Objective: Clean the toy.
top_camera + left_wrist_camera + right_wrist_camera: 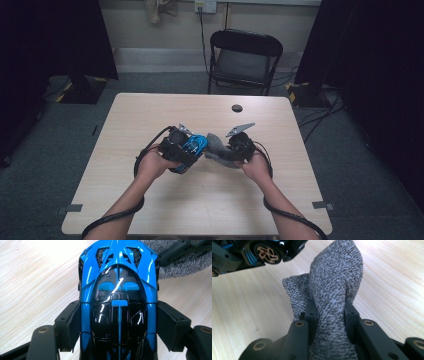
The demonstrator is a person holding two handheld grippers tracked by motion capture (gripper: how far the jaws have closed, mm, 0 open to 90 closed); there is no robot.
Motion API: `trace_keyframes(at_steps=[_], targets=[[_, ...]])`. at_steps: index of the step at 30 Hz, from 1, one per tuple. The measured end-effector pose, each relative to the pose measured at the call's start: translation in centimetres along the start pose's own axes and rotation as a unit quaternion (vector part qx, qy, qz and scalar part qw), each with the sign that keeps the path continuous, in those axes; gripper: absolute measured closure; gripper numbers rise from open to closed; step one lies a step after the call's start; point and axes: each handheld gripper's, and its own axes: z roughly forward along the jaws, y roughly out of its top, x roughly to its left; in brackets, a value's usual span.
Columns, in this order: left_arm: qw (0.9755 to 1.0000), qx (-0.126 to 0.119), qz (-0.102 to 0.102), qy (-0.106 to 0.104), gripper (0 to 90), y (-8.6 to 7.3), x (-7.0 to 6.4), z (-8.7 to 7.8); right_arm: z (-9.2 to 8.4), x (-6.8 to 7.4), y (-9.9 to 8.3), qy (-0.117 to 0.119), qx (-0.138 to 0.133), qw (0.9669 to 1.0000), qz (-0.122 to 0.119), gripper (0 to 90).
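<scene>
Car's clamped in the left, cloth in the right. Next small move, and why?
Probably bring the grey cloth across onto the blue toy car to wipe it. The left gripper clamps the car's sides, the right gripper is shut on the cloth, and the cloth's free end sits just beside the car, apparently not yet on its body.

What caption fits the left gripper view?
Left gripper clamps a blue toy car above the wooden table, grey cloth beyond.
</scene>
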Motion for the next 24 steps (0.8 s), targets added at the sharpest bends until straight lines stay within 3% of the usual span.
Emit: trace_keyframes(at_steps=[13,18,24], targets=[[1.0,-0.003,-0.005,-0.005,28.1,0.3,0.0,0.0,0.4,-0.2,-0.1,0.004,-0.002,1.0,0.005,72.1],[0.9999,-0.003,-0.002,-0.01,28.1,0.6,-0.3,0.2,0.7,0.2,0.2,0.008,-0.006,0.9999,0.002,72.1],[1.0,-0.002,-0.005,-0.007,28.1,0.9,-0.4,0.8,1.2,1.6,0.6,0.03,-0.011,0.9994,-0.014,72.1]])
